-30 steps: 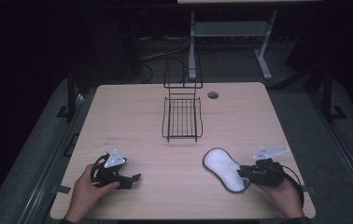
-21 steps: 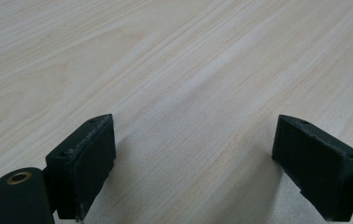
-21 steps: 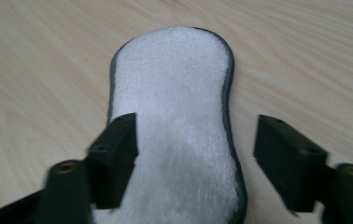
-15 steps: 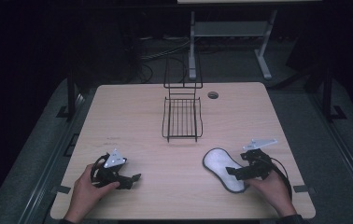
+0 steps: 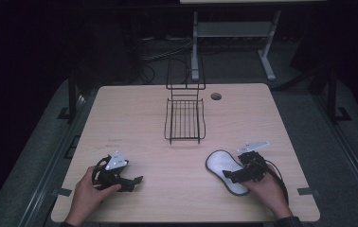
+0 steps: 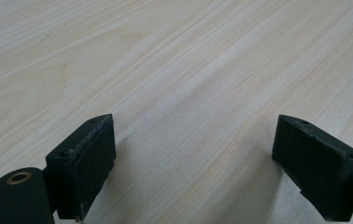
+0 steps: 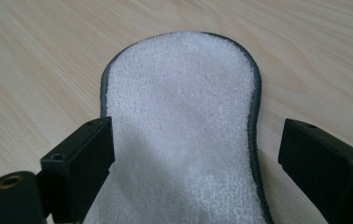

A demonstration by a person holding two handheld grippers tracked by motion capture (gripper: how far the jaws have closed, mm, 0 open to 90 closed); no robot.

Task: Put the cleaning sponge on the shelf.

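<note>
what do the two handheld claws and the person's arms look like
Both are black. The left claw and right claw each carry a pale grey three-cornered plate on top. A black cable loops from the right one. Up close, each claw ends in two blocky black pads with small screw holes, and a brass-ringed hole sits at the lower left of the body. A dark sleeve edge shows at the right wrist.

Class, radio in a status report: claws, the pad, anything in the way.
Right claw open, jaws just opened, astride white fleecy grey-edged insole pad. Left claw open over bare table. Black wire rack well clear.
</note>
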